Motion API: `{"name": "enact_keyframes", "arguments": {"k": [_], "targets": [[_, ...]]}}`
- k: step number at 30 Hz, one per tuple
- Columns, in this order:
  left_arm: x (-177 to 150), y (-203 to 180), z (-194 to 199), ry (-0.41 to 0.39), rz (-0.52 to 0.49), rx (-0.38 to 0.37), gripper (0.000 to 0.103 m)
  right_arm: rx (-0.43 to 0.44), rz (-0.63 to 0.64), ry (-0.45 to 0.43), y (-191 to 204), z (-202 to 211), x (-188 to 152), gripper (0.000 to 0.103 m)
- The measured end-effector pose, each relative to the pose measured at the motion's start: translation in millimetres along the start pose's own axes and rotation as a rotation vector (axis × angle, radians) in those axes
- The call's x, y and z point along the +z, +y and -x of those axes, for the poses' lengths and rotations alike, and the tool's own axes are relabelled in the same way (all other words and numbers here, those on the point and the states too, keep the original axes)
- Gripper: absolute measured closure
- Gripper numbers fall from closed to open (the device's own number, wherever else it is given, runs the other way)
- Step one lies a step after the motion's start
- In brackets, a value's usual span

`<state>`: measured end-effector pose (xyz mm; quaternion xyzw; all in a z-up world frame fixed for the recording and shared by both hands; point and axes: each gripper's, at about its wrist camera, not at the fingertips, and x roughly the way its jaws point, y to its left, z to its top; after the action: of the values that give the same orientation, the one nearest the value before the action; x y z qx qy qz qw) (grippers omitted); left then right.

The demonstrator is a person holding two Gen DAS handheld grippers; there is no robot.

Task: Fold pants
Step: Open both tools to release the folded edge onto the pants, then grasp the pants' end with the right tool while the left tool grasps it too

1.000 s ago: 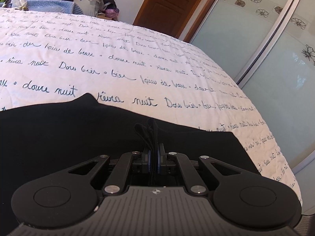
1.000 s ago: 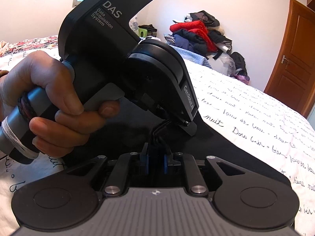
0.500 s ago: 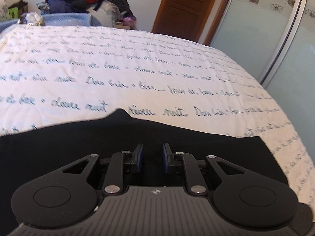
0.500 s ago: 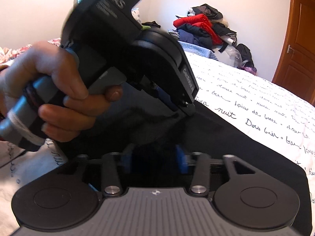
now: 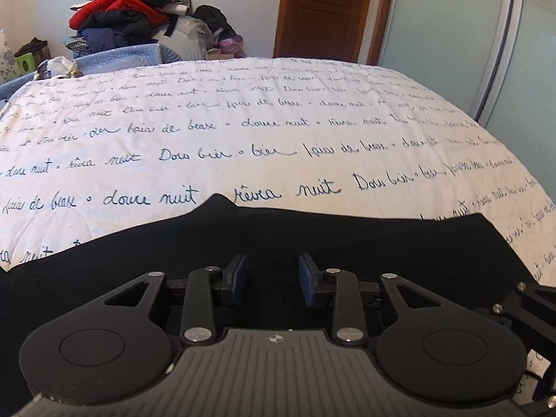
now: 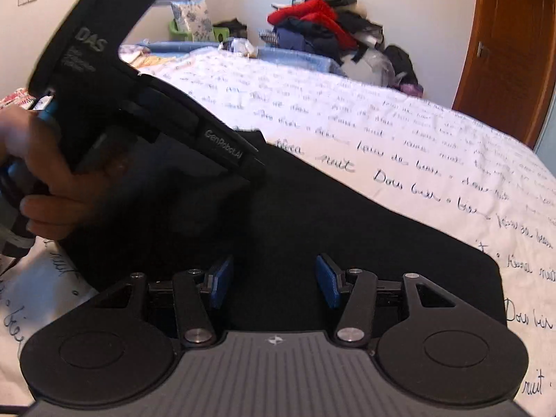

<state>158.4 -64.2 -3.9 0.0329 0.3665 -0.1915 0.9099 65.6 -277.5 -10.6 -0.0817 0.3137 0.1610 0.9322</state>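
The black pants (image 5: 347, 239) lie flat and folded on the white bedspread with dark script (image 5: 243, 132). They also show in the right wrist view (image 6: 347, 229). My left gripper (image 5: 272, 278) is open and empty, just above the pants near their front edge. My right gripper (image 6: 274, 279) is open wide and empty, above the pants too. The left gripper's body (image 6: 139, 104), held in a hand, shows at the left of the right wrist view, over the pants.
A pile of clothes (image 5: 128, 17) sits beyond the bed's far end, next to a wooden door (image 5: 330, 10). Frosted sliding wardrobe doors (image 5: 469, 41) stand along the right. The bed's right edge (image 5: 528, 187) drops off near the pants.
Both grippers were shut on black fabric a second ago; both have opened and let go. The pants now lie flat. Both grippers have lifted and tilted up.
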Motion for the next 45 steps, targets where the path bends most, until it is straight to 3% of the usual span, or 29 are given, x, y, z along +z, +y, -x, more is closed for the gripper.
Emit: {"name": "enact_keyframes", "arguments": {"k": [4,10,17,20,34,40,45], "targets": [[-1,1,-1,0.007,0.014,0.015,0.06,-0.01,-0.041,-0.045,-4,5,4,0.051],[-9,-2,-2,0.012,-0.006,0.039,0.052,-0.018,-0.014,0.014,-3,-12,4,0.051],[-14,-4,6,-0.007,-0.034,0.072,0.044,-0.04,-0.037,-0.011,-7,-14,5,0.051],[-16,0,7,-0.003,-0.023,0.075,0.041,-0.041,-0.019,0.025,-6,-18,5,0.051],[-26,21,25,0.0,0.018,0.113,0.037,-0.086,0.04,0.028,9,-12,7,0.051],[-41,63,66,-0.046,0.154,0.192,0.032,-0.04,0.14,-0.058,39,-3,27,0.051],[-55,110,100,-0.091,0.228,0.369,0.03,0.051,0.299,-0.096,89,-9,41,0.051]]}}
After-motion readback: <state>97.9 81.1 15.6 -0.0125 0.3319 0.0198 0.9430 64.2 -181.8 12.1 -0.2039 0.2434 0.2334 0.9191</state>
